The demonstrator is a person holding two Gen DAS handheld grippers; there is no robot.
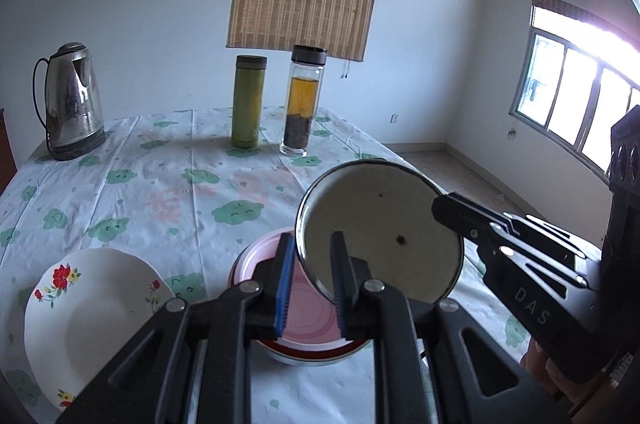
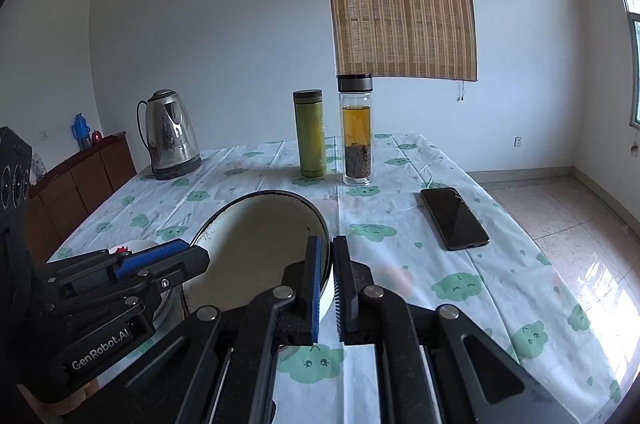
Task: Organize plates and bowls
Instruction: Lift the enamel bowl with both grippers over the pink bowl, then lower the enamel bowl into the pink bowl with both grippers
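A white enamel dish with a dark rim hangs tilted above the table, held from two sides. My left gripper is shut on its near-left rim. From the right, my right gripper clamps the opposite rim. The right wrist view shows the same dish with my right gripper shut on its rim and my left gripper on the far side. A pink bowl stands on the table right under the dish. To its left lies a white plate with red flowers.
At the table's far side stand a steel kettle, a green flask and a glass tea bottle. A black phone lies near the right table edge. A wooden cabinet stands beyond the left edge.
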